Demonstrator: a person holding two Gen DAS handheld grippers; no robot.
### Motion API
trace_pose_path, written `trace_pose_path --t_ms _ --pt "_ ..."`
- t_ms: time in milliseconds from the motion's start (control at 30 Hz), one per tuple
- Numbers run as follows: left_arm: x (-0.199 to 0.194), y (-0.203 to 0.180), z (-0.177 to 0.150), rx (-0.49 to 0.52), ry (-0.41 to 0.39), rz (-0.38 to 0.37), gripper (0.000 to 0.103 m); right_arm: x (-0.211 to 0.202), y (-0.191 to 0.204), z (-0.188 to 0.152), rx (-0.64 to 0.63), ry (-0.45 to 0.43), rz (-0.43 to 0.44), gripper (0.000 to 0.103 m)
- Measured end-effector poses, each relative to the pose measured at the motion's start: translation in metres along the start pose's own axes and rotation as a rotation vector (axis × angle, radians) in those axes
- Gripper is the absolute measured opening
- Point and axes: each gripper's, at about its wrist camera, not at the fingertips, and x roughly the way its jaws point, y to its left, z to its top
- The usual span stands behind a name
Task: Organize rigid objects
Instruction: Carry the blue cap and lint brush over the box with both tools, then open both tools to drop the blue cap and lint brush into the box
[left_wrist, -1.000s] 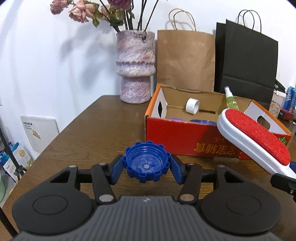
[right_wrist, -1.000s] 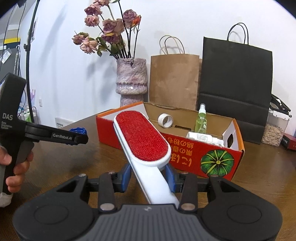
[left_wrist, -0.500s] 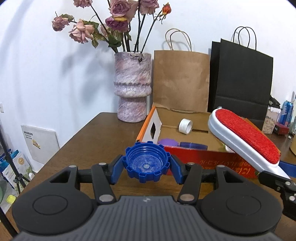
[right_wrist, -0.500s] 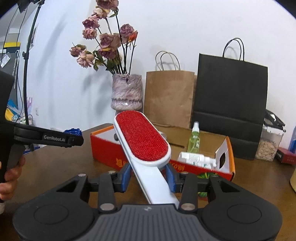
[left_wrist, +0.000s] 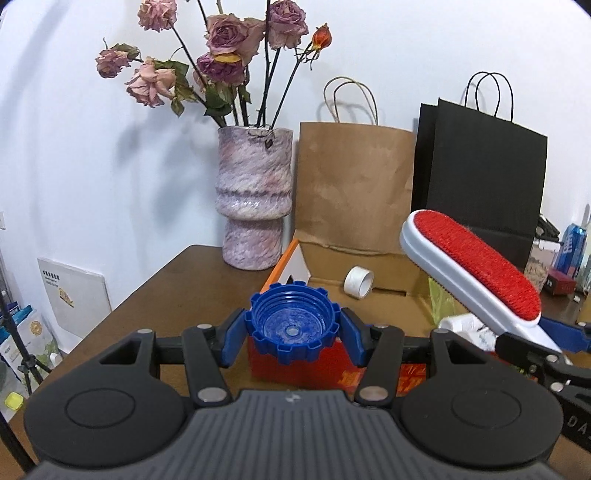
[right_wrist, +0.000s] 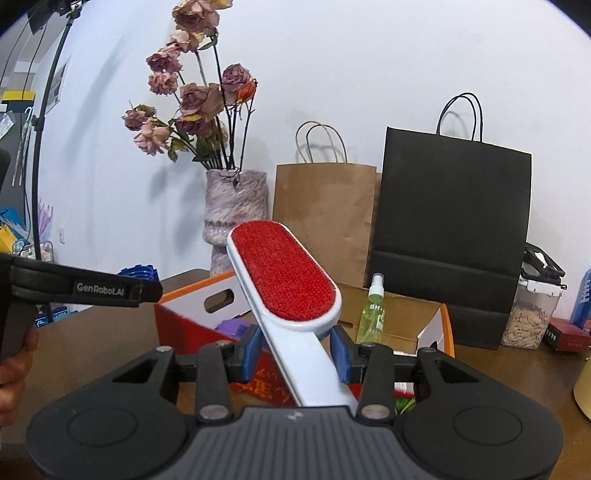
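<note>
My left gripper (left_wrist: 293, 338) is shut on a blue ribbed bottle cap (left_wrist: 293, 326), held hollow side up, just before the near left corner of the red cardboard box (left_wrist: 295, 369). My right gripper (right_wrist: 297, 350) is shut on the white handle of a lint brush (right_wrist: 286, 277) with a red pad, raised over the box (right_wrist: 177, 325). That lint brush (left_wrist: 476, 269) shows at the right of the left wrist view. Inside the box lie a roll of white tape (left_wrist: 358, 282), a green spray bottle (right_wrist: 373, 310) and a purple thing (right_wrist: 231, 326).
A pink marbled vase (left_wrist: 255, 199) of dried roses stands behind the box's left end. A brown paper bag (left_wrist: 354, 184) and a black bag (left_wrist: 480, 173) lean on the wall behind. A clear jar (right_wrist: 532, 314) and small boxes stand at the right on the brown table (left_wrist: 177, 291).
Both grippers have risen and come closer to the box, carrying the cap and the brush. The box sits lower in both views and more of the flowers shows.
</note>
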Motion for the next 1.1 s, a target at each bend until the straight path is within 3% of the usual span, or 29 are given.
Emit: trace_pose_path --t_ms 700,1100 --pt "0.063 -0.034 0.029 -0.003 -0.027 0.008 0.055 0.064 -0.029 0.019 -0.010 -0.019 -0.016 0.040" --pt "0.100 -0.047 0.035 0.043 -0.014 0.009 0.055 0.105 -0.037 0.023 -0.029 0.026 -0.018 0.040"
